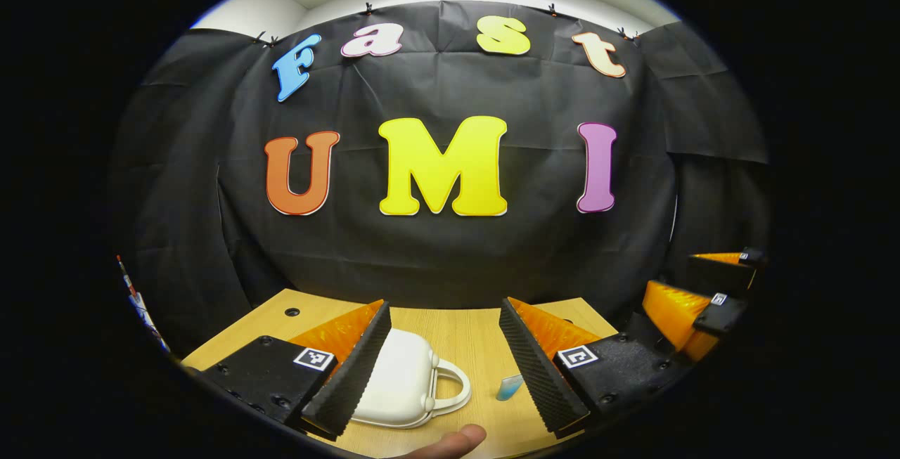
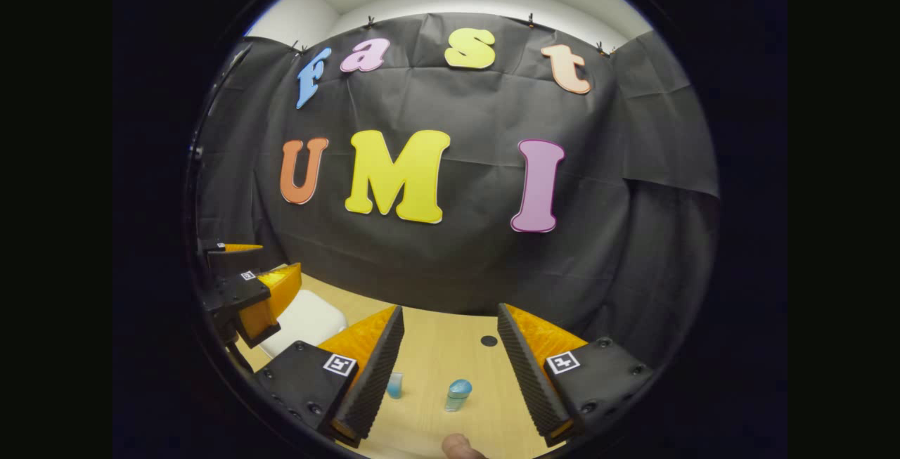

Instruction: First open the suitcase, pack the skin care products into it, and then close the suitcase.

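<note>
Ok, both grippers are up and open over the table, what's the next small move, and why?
Probably lower the left gripper toward the white suitcase. It lies shut on the wooden table, handle between the open fingers, and two blue skin care bottles wait below the open right gripper.

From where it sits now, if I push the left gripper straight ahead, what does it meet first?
Probably nothing on the table. The left gripper is open and points over the wooden table toward the black cloth wall. The white suitcase sits low by its left finger, the blue bottle by its right; depth is unclear.
</note>
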The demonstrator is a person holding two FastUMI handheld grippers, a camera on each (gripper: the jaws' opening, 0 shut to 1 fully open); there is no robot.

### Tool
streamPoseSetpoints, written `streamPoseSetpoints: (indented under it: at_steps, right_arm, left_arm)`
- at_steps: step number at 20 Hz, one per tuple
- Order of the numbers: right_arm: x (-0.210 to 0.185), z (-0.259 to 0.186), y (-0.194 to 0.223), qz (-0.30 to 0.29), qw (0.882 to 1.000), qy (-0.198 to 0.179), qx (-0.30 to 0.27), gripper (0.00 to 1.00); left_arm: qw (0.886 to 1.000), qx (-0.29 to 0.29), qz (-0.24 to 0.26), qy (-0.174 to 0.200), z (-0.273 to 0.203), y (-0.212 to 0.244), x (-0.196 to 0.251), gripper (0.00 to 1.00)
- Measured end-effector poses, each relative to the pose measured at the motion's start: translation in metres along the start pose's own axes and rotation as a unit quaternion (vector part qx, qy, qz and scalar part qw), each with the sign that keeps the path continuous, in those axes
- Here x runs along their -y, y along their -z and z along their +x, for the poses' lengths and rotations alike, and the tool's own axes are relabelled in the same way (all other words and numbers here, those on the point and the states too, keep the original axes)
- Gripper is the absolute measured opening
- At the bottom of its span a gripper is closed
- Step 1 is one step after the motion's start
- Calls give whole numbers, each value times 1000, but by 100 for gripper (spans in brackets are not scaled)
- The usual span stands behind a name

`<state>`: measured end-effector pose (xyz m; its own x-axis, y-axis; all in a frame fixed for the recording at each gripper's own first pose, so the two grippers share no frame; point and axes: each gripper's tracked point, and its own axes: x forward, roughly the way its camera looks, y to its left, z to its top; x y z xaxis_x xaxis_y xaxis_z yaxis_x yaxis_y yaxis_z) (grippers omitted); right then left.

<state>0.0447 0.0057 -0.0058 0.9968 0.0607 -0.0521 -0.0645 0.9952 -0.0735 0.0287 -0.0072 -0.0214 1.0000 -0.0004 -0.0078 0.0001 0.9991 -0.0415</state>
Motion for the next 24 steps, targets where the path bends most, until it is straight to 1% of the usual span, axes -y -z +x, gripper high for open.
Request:
streamPoseSetpoints:
  at_steps: [3,5,6,8,10,12,13,15,16,18,19,21,22,24]
  right_arm:
    - [26,-1,5,-6,1000,25,4,80]
    - [43,-2,16,-5,999,41,-3,78]
    - [51,-4,23,-4,999,48,-10,79]
    - [66,-9,40,-5,998,63,-22,79]
    - [79,-15,58,-5,996,76,-35,80]
    - [89,-23,76,-5,995,86,-50,78]
    - [93,-27,83,-5,994,91,-56,80]
    - [101,-34,94,-2,993,95,-64,79]
    - [106,-36,97,-1,993,98,-67,80]
    - [116,-41,104,4,992,106,-72,79]
    - [120,-42,109,7,991,109,-76,79]
    - [130,-48,117,14,990,114,-85,79]
    - [135,-50,120,14,989,118,-87,79]
    - [144,-55,129,14,988,122,-96,79]
  left_arm:
    - [999,3,52,0,12,26,1,99]
    - [997,-7,75,21,23,58,9,99]
    - [995,-14,96,25,27,73,10,99]
    - [987,-32,155,22,35,102,7,99]
    - [975,-39,215,30,44,132,10,98]
    - [957,-42,281,51,48,159,16,98]
    - [948,-42,310,63,48,173,21,98]
    - [930,-62,353,79,49,206,25,97]
    - [921,-65,377,78,52,215,28,97]
    - [893,-58,440,69,57,222,28,96]
    - [882,-57,462,73,57,228,31,96]
    - [859,-71,503,64,64,242,29,96]
    - [848,-73,522,53,73,244,24,96]
    - [834,-80,545,31,84,245,15,95]
